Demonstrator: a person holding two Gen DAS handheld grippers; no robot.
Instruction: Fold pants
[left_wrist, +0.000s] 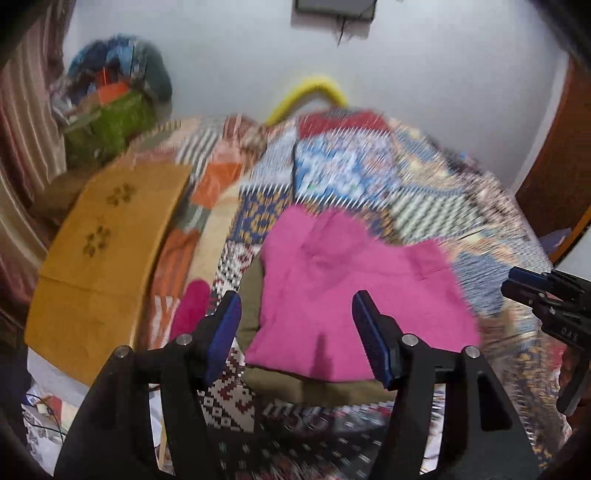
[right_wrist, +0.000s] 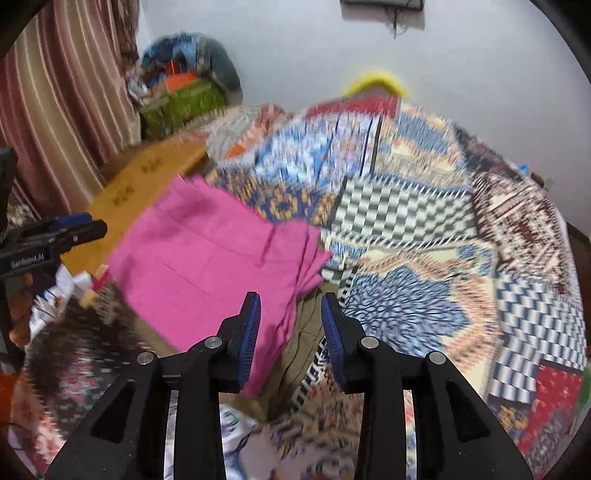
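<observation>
Folded pink pants (left_wrist: 347, 291) lie on a patchwork bedspread, on top of an olive-khaki garment (left_wrist: 295, 387). My left gripper (left_wrist: 295, 317) hovers open above the pants' near edge, holding nothing. In the right wrist view the pink pants (right_wrist: 207, 258) lie left of centre, with the khaki garment (right_wrist: 306, 339) showing beneath their right edge. My right gripper (right_wrist: 291, 317) is open and empty over that edge. The right gripper also shows at the right of the left wrist view (left_wrist: 532, 291), and the left gripper at the left of the right wrist view (right_wrist: 70, 229). Both views are motion-blurred.
The patchwork bedspread (right_wrist: 424, 240) covers the bed. A flat cardboard box (left_wrist: 107, 254) lies at the bed's left side. A green basket (left_wrist: 110, 122) piled with clothes stands by the striped curtain (right_wrist: 62, 96). A yellow curved object (left_wrist: 306, 96) leans at the white wall.
</observation>
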